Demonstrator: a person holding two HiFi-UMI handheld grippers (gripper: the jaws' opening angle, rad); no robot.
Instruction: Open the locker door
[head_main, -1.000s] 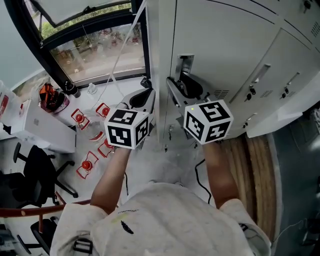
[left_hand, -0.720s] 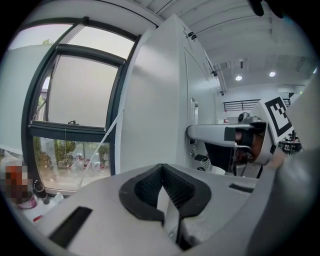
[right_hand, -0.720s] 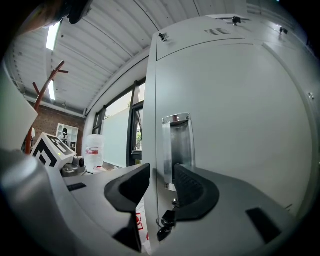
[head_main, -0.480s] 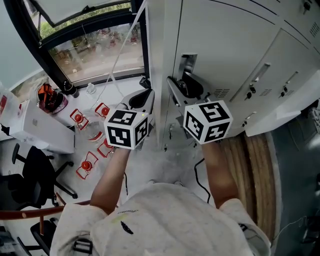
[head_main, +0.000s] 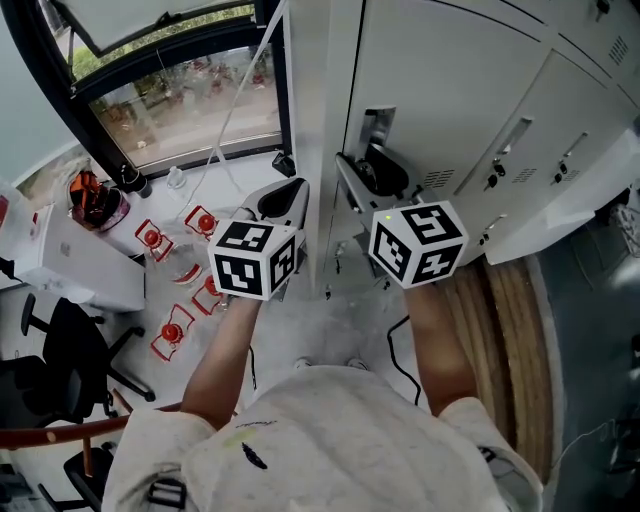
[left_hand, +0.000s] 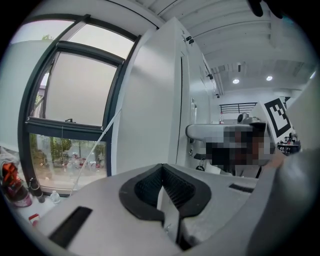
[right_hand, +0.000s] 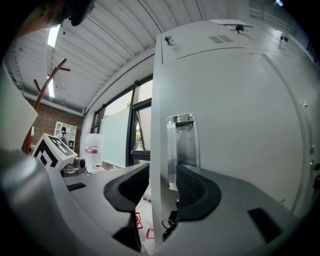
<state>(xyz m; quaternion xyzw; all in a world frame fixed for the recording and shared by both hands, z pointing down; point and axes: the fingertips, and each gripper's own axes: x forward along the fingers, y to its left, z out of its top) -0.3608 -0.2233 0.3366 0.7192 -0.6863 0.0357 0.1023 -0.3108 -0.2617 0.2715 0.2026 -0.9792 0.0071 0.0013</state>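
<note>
While fingers of the left gripper (left_hand: 162, 186) sit together, those of the right gripper (right_hand: 161, 187), just opened, stand apart astride the upright edge of the locker door (right_hand: 235, 125).

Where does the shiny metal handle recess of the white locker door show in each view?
Head view: handle recess upper centre, near the locker door's left edge.
Left gripper view: not made out; door seen edge-on.
Right gripper view: centre.
Shared landmark: dark-framed window, left in all three.
</note>
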